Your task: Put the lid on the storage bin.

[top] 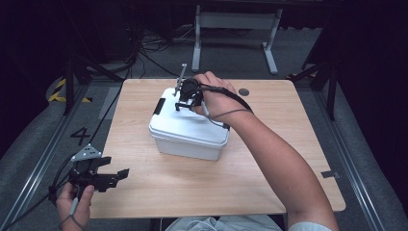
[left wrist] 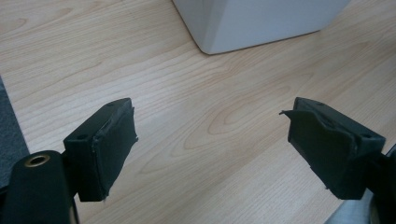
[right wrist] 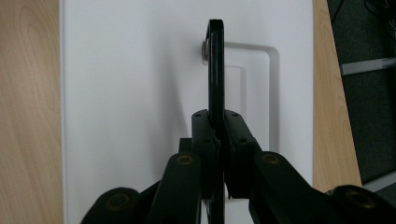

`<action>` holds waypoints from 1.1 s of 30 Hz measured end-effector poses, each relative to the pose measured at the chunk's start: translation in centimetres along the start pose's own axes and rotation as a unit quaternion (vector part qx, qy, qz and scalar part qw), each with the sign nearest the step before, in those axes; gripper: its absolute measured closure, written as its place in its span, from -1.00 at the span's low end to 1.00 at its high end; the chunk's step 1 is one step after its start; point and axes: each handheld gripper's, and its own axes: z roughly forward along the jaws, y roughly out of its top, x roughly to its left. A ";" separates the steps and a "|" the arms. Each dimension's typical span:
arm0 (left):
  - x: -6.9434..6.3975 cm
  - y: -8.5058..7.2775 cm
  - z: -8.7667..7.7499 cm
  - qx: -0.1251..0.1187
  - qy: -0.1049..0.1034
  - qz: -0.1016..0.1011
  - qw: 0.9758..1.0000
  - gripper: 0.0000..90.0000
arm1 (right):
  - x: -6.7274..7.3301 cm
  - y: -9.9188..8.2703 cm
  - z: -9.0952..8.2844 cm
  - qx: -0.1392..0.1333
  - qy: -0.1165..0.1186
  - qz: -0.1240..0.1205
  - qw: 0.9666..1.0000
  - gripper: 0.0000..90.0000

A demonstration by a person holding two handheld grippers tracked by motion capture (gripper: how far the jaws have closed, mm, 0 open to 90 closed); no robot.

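Left claw (top: pixel 115 177) gaping, empty, over wooden table (top: pixel 269 168); right claw (right wrist: pixel 218 140) clamped on box handle (right wrist: pixel 215 70); grey carpet (top: pixel 29 144).

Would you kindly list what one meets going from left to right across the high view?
Left gripper, held off the table's left edge → white lidded box at the middle of the wooden table → right gripper over the box lid → small dark disc.

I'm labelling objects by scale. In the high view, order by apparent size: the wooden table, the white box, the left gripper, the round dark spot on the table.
1. wooden table
2. white box
3. left gripper, though nearer the camera, so flattered
4. round dark spot
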 end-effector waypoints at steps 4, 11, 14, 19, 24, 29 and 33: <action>0.0 0.0 0.0 -0.001 0.000 -0.001 1.000 -0.65 | 0.1 0.3 0.3 0.002 -0.002 -0.006 1.000 0.89; 0.0 0.0 0.0 -0.001 -0.001 0.000 1.000 -0.65 | 0.3 0.6 0.5 0.001 -0.007 -0.014 1.000 0.89; 0.0 0.0 -0.1 0.000 -0.002 0.000 1.000 -0.65 | 0.5 0.6 0.5 0.002 -0.007 -0.019 1.000 0.89; 0.1 0.0 0.0 -0.003 -0.001 -0.001 1.000 -0.65 | 1.3 0.6 0.6 0.008 0.002 -0.030 1.000 0.89; 0.0 0.0 0.0 -0.001 -0.001 -0.001 1.000 -0.65 | 0.6 0.4 0.9 0.008 0.005 -0.021 1.000 0.89; 0.1 0.0 0.0 -0.002 0.000 0.002 1.000 -0.65 | -0.2 0.2 1.1 0.005 0.005 -0.012 1.000 0.87; 0.1 0.1 0.1 -0.001 -0.004 0.001 1.000 -0.65 | 0.2 0.6 1.2 0.011 -0.004 -0.019 1.000 0.87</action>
